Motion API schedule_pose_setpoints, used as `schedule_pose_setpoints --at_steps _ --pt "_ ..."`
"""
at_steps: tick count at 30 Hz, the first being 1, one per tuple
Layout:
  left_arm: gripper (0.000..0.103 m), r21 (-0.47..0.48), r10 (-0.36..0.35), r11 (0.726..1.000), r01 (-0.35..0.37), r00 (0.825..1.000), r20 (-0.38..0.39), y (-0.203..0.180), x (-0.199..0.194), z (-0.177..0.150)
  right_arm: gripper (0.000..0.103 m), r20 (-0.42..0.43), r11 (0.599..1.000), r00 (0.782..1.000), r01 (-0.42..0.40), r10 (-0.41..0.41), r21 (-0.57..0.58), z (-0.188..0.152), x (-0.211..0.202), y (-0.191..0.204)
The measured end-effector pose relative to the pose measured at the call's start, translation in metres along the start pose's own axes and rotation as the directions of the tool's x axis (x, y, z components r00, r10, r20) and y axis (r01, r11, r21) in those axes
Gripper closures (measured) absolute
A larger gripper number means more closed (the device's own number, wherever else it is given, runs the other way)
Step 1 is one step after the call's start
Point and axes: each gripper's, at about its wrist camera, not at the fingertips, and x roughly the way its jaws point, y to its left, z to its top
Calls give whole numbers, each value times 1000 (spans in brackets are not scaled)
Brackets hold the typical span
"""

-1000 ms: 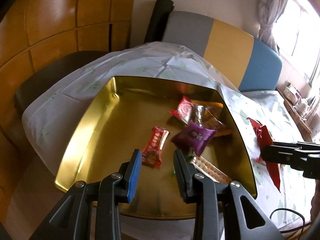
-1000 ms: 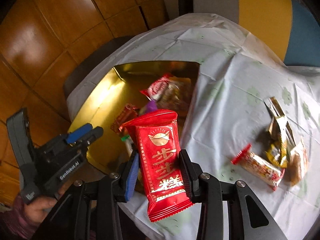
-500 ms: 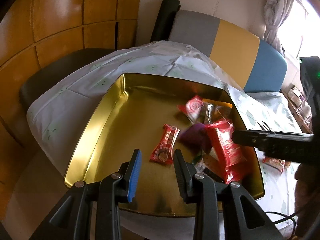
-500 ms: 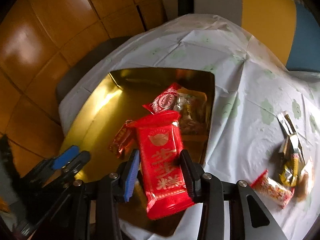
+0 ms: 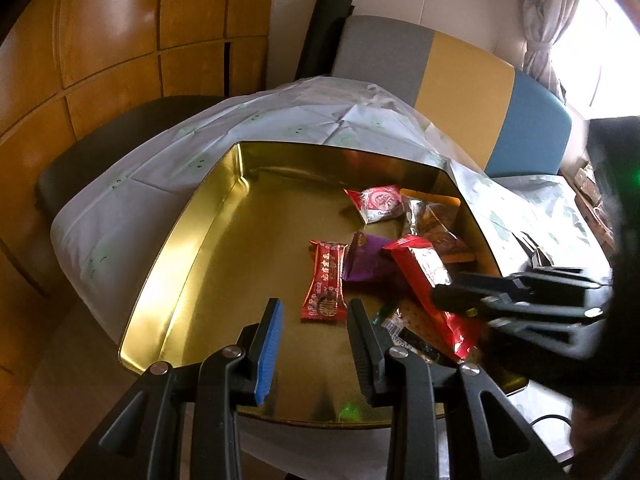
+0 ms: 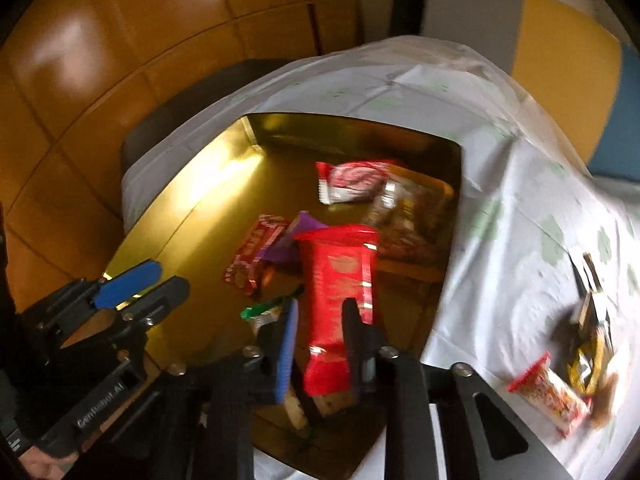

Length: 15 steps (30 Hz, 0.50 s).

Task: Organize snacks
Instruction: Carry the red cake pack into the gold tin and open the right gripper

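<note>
A gold tin tray (image 5: 192, 240) (image 6: 168, 216) sits on the white tablecloth and holds several snacks: a small red candy bar (image 5: 326, 280), a purple packet (image 5: 366, 258) and a red-and-white packet (image 5: 378, 202). My right gripper (image 6: 320, 312) (image 5: 448, 296) is over the tray's right side, shut on a long red packet (image 6: 340, 292) (image 5: 430, 280), which hangs low over the other snacks. My left gripper (image 5: 314, 320) (image 6: 140, 280) is open and empty above the tray's near edge.
Several loose snacks (image 6: 560, 388) lie on the tablecloth (image 6: 500, 240) right of the tray. A grey, yellow and blue bench back (image 5: 460, 92) stands behind the table. A dark chair (image 5: 120, 136) and wood wall panels are at the left.
My right gripper has carried the long red packet from beside the tray to over it and lowered it among the snacks. The left gripper has stayed open near the tray's near edge.
</note>
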Motion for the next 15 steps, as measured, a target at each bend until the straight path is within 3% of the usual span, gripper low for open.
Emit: schedule_pose_setpoints --at_steps 5,15 --pt "70 9 3 1000 -3 1000 -1 0 -1 0 84 -37 988 989 138 -141 -66 1 22 9" --pt "70 25 -2 1000 2 1000 -3 -5 -3 -2 84 22 994 994 108 -107 -14 -6 0 1"
